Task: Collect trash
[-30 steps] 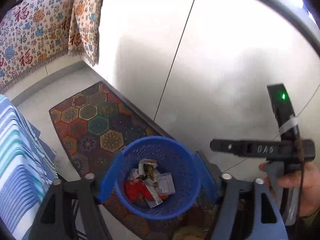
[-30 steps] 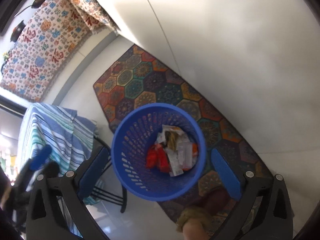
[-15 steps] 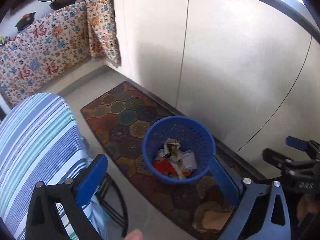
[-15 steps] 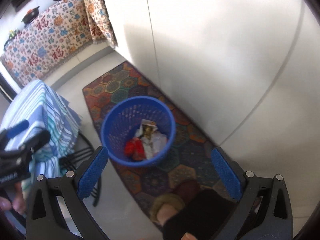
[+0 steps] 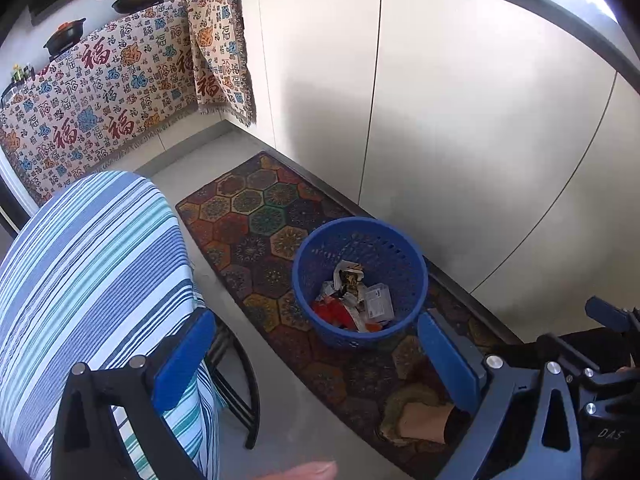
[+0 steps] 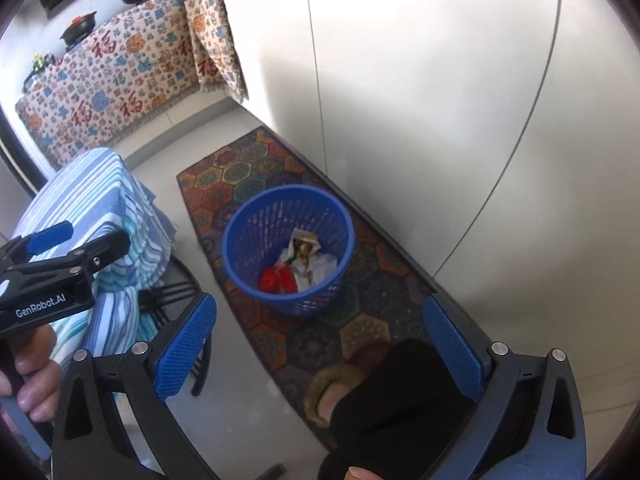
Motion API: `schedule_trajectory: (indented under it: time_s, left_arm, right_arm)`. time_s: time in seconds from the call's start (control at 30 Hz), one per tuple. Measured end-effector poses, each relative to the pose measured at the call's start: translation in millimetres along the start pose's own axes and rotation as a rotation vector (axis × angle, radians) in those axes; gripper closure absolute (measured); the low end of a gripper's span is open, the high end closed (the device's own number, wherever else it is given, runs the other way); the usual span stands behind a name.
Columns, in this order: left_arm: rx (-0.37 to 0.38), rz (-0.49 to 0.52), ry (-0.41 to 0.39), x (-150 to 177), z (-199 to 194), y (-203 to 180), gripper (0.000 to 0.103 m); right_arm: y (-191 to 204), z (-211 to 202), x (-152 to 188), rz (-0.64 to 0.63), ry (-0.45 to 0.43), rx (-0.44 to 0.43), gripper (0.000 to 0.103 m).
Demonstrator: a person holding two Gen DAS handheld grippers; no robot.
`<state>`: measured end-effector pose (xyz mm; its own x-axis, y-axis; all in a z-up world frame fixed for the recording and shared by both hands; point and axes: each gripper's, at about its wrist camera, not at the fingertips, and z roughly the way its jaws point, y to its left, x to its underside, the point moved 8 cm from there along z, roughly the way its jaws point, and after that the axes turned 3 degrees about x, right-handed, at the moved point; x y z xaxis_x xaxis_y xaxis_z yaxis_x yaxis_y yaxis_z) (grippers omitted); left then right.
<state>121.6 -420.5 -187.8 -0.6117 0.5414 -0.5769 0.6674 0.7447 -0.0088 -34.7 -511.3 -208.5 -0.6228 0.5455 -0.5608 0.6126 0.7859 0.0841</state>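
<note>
A blue perforated basket [image 5: 404, 248] stands on a patterned rug; it also shows in the right wrist view [image 6: 248, 236]. Inside it lies trash [image 5: 352, 296]: crumpled white wrappers, a clear packet and something red, also seen in the right wrist view [image 6: 300, 268]. My left gripper [image 5: 316, 364] is open and empty, held well above and in front of the basket. My right gripper [image 6: 320, 352] is open and empty, also high above the basket. The left gripper's body [image 6: 60, 272] shows at the left edge of the right wrist view.
A hexagon-patterned rug [image 5: 256, 208] lies along cream cabinet doors [image 5: 460, 120]. A table with a blue striped cloth [image 5: 80, 280] stands at left on black legs. A patterned cloth [image 5: 100, 92] covers the far counter with pans on it. The person's slippered foot [image 6: 336, 392] is on the rug.
Both grippers have risen and pulled back from the basket, which looks smaller and farther now. More of the striped table and far counter has come into view.
</note>
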Motion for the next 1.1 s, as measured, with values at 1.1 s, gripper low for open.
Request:
schedule_trajectory:
  time_s: [1.1]
  left_arm:
    - [-0.005,-0.004,0.008,-0.8,1.7,1.6,0.000]
  right_arm:
    - [7.1,1.1,3.3,0.011,0.027,-0.018,0.000]
